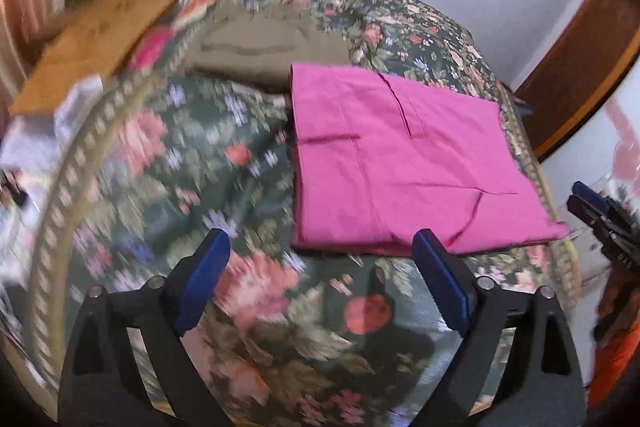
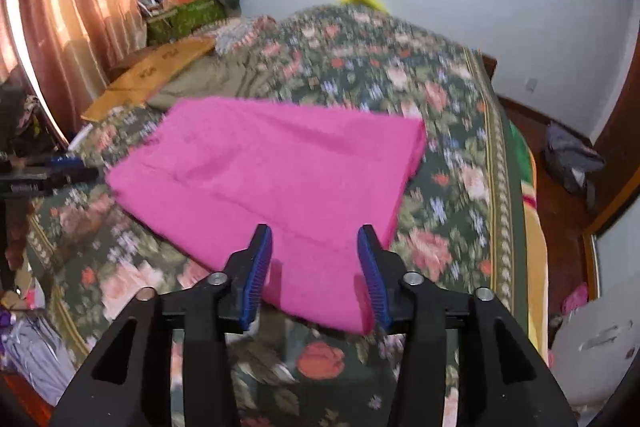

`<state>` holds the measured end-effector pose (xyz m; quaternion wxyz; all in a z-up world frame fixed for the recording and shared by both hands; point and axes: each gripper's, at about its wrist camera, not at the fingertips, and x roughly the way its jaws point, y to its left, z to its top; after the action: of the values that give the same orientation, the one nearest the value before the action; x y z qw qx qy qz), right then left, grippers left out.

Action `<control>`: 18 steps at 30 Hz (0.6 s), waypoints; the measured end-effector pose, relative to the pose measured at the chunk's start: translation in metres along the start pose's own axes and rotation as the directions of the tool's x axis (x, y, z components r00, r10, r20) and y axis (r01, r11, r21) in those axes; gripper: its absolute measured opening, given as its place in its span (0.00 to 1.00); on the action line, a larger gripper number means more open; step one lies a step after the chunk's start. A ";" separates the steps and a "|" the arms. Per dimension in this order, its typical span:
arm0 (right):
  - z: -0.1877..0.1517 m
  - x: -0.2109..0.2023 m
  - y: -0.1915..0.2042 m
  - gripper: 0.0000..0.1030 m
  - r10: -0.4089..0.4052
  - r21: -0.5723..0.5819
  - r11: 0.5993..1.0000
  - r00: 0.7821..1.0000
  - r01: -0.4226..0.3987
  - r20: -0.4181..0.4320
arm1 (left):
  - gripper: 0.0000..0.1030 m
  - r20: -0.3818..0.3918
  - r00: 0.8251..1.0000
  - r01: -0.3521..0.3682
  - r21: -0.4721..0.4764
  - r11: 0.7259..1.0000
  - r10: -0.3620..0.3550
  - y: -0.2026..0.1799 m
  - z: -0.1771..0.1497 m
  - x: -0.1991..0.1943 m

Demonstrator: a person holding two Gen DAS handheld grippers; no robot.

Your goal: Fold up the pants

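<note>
Pink pants (image 1: 400, 163) lie flat on the floral bedspread (image 1: 192, 155), already folded into a squarish packet. Left gripper (image 1: 320, 259) is wide open, empty, hovering off the near edge; pants sit ahead and to its right. Right gripper (image 2: 316, 259) is also wide open, holding nothing, w/ the near corner of the pants right btwn its fingers, so right is nearer. Fold prob. near done. Both views are motion-blurred.
</note>
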<state>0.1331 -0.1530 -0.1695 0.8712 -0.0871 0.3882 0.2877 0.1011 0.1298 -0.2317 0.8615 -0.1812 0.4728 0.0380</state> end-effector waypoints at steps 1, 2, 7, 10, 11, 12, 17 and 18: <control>0.002 -0.001 0.003 0.47 0.003 -0.003 1.000 1.000 -0.003 0.017 | 0.91 -0.025 0.999 0.037 -0.036 0.999 -0.038 0.002 -0.002 0.004; 0.004 -0.001 0.005 0.47 0.006 -0.006 1.000 1.000 -0.006 0.027 | 0.91 -0.040 0.996 0.078 -0.066 0.995 -0.080 0.003 -0.006 0.007; 0.003 0.018 0.015 0.47 0.022 -0.014 1.000 1.000 -0.022 0.001 | 0.91 -0.092 0.975 0.185 -0.160 0.970 -0.201 0.002 -0.018 0.027; -0.003 0.034 0.015 0.47 0.015 -0.013 1.000 0.999 -0.016 -0.051 | 0.92 -0.106 0.975 0.178 -0.146 0.973 -0.195 -0.006 -0.020 0.036; -0.005 0.037 0.013 0.47 0.012 -0.015 1.000 0.998 -0.013 -0.070 | 0.92 -0.103 0.976 0.178 -0.138 0.974 -0.192 -0.009 -0.019 0.038; -0.008 0.041 0.013 0.47 0.010 -0.016 1.000 0.996 -0.012 -0.087 | 0.92 -0.099 0.976 0.182 -0.129 0.975 -0.196 -0.012 -0.018 0.038; -0.013 0.045 0.003 0.47 0.068 0.038 0.997 0.992 -0.065 -0.108 | 0.92 -0.071 0.961 0.254 -0.144 0.956 -0.266 -0.019 -0.008 0.041; -0.014 0.046 0.002 0.47 0.076 0.046 0.996 0.991 -0.071 -0.111 | 0.92 -0.068 0.959 0.263 -0.158 0.952 -0.276 -0.019 -0.005 0.042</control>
<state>0.1478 -0.1364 -0.2122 0.8384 -0.0702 0.4456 0.3061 0.1247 0.1056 -0.2637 0.8209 -0.3088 0.4774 -0.0535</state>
